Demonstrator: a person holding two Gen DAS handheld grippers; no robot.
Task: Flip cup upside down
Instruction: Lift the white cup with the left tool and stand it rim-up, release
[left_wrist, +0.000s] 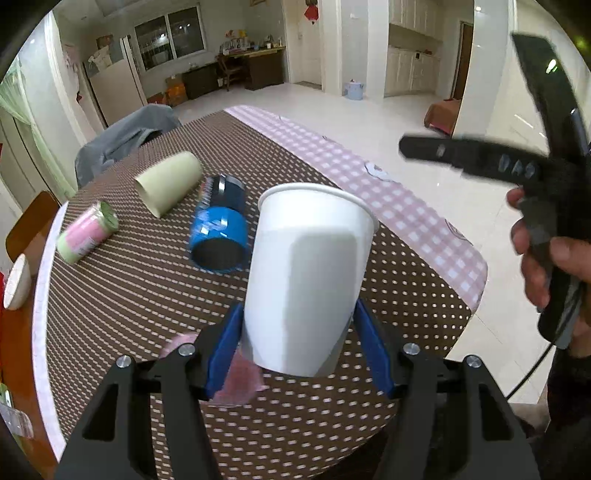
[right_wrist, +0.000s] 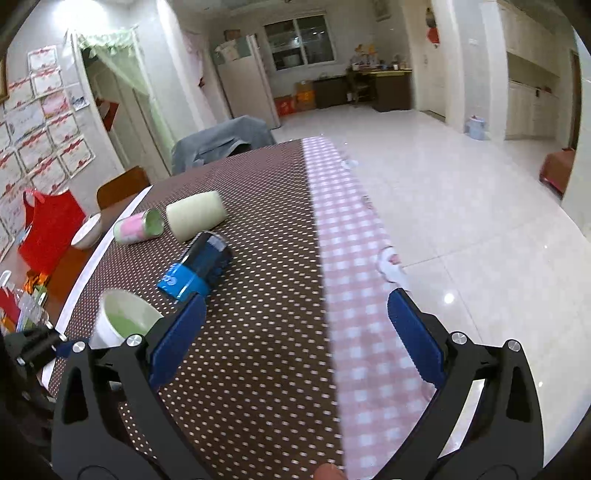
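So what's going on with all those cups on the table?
A person holds a gripper in each hand. The left gripper is clamped on a white paper cup, rim still up, above the dotted tablecloth. The right gripper is open and empty. A green cup, a blue cup and a pink can lie on their sides.

The left gripper (left_wrist: 297, 343) clamps its blue fingers (left_wrist: 225, 350) around a white paper cup (left_wrist: 306, 273), while the right gripper (right_wrist: 295, 332) hangs with fingers spread wide.
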